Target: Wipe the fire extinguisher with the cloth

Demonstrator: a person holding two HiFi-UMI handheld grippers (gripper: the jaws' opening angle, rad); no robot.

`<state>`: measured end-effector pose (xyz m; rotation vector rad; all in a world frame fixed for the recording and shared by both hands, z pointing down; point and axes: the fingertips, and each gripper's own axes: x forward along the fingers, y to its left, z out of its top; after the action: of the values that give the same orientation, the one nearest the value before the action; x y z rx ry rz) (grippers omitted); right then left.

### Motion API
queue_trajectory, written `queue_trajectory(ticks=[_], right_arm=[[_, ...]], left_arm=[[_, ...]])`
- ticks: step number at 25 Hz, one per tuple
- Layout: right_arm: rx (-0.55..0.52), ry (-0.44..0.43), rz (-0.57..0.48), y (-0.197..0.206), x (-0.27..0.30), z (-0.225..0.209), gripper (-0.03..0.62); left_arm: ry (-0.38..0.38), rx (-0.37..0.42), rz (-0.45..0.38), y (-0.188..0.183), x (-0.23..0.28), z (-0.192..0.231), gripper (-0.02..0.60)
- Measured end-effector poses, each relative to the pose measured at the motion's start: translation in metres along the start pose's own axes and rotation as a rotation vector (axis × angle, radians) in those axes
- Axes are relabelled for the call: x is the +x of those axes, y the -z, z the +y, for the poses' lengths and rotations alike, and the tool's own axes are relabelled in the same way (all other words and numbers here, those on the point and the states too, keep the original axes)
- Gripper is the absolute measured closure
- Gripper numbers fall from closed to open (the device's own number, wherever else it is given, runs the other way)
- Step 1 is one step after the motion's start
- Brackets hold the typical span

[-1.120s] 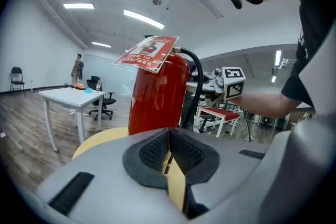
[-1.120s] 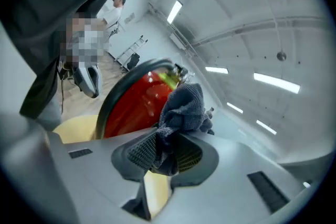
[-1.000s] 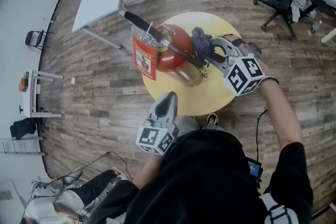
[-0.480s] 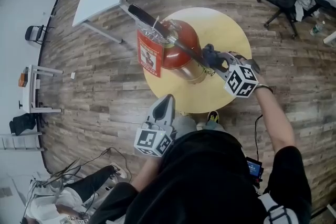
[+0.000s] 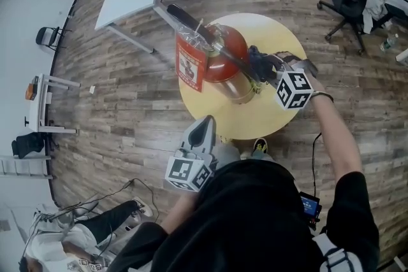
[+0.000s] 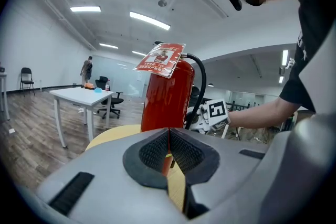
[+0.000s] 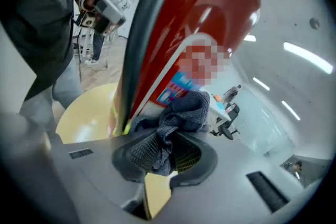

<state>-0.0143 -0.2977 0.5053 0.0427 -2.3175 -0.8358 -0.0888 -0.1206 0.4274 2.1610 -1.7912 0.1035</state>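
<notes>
Right hand-held gripper (image 7: 160,148) clamping cloth (image 7: 181,113) against fire extinguisher (image 7: 210,23) — hose (image 7: 142,44) beside, left hand-held gripper (image 6: 169,152) clenched

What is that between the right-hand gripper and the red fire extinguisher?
A dark grey cloth, pinched in the right gripper's jaws, against the fire extinguisher beside its black hose; the right gripper view shows it.

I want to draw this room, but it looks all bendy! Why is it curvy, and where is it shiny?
Head view: the wide lens bends the floorboards around the round yellow table. Left gripper view: dark rounded corners, bright ceiling strips, the fire extinguisher sharp. Right gripper view: white glare on its red body above the cloth.
</notes>
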Motion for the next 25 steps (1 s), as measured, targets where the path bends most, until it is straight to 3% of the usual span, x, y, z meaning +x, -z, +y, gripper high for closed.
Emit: queue_trajectory(ticks=[3, 5, 8, 11, 18, 22, 25], right_arm=[[-0.058, 0.212, -0.131, -0.054, -0.043, -0.063, 0.526], [-0.131, 0.317, -0.163, -0.084, -0.068, -0.097, 0.526], [-0.168, 0.347, -0.170, -0.097, -0.076, -0.111, 0.526], [-0.090, 0.293, -0.168, -0.081, -0.052, -0.094, 0.526], [-0.027, 0.008, -0.015, -0.010, 0.017, -0.017, 0.526], [-0.117, -0.082, 0.033, 0.012, 0.030, 0.005, 0.526], [-0.252, -0.063, 0.030, 0.006, 0.028, -0.008, 0.526]], left_arm=[[-0.002, 0.001, 0.000, -0.001, -0.002, 0.003, 0.557], [0.001, 0.002, -0.005, -0.002, -0.002, 0.002, 0.557], [0.004, -0.001, -0.014, -0.002, -0.003, 0.000, 0.558], [0.006, -0.003, -0.014, -0.002, -0.004, 0.000, 0.557], [-0.023, -0.017, -0.004, 0.005, -0.011, 0.008, 0.557], [-0.036, -0.022, -0.003, 0.005, -0.012, 0.013, 0.558], [-0.044, -0.022, -0.011, 0.002, -0.012, 0.017, 0.557]])
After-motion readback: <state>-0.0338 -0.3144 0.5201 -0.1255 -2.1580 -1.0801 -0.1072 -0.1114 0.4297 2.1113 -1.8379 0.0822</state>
